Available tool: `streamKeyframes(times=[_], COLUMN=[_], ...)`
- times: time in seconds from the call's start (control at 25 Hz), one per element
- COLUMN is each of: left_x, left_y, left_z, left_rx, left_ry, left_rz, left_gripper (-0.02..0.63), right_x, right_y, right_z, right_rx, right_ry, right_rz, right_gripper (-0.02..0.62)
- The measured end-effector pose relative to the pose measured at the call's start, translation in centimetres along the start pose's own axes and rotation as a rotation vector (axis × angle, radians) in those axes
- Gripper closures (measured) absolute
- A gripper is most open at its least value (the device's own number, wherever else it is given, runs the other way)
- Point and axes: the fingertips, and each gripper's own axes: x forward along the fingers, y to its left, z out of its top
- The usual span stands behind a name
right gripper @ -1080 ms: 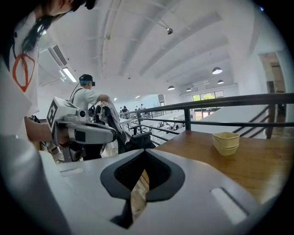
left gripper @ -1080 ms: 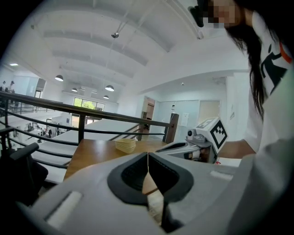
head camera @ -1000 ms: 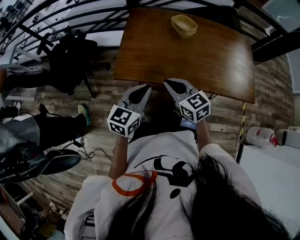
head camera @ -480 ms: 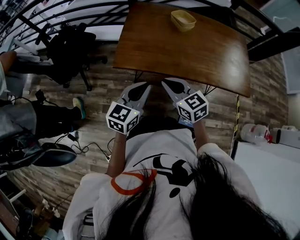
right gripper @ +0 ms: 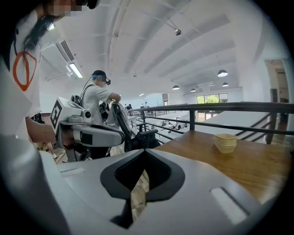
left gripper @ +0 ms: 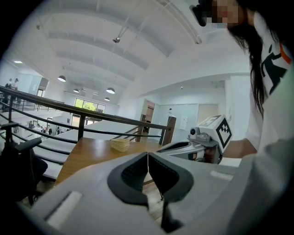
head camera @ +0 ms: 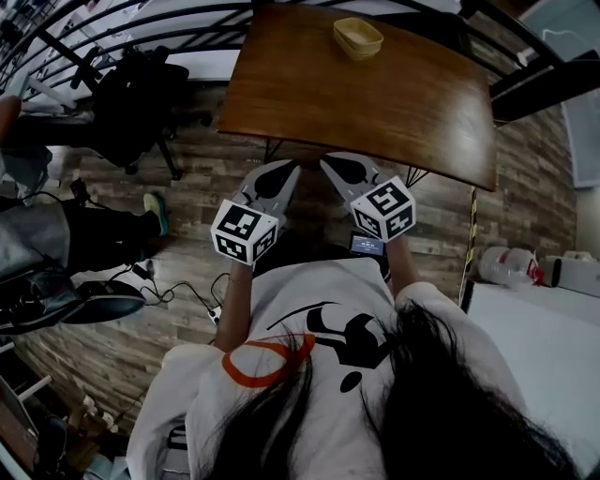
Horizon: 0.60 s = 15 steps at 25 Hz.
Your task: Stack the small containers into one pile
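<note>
A pile of small tan containers (head camera: 358,37) stands nested at the far side of the brown wooden table (head camera: 375,103); it also shows as the pile (left gripper: 120,144) in the left gripper view and the pile (right gripper: 225,142) in the right gripper view. My left gripper (head camera: 284,172) and right gripper (head camera: 334,167) are held side by side near the table's front edge, far from the pile. Both are shut with nothing between their jaws.
A black office chair (head camera: 131,103) stands left of the table, and a metal railing (head camera: 141,23) runs behind it. A seated person's legs (head camera: 56,244) are at the left. Another person (right gripper: 98,98) stands in the distance. Cables lie on the wood floor (head camera: 178,300).
Both grippers have shifted slightly toward the table's front edge and stay shut. The pile of containers has not moved on the table.
</note>
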Motion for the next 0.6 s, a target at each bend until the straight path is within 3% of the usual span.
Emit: streamKeyframes(times=[0.6], left_x=[1.0], left_y=[-1.3], left_z=[-0.1], left_rx=[0.011], left_ry=[-0.005], left_rz=[0.008], left_gripper=[0.606], right_x=[-1.7], right_y=[-1.0], right_z=[-0.6], right_rx=[-0.012], right_ry=[-0.002], right_rz=[-0.007], right_gripper=[0.574])
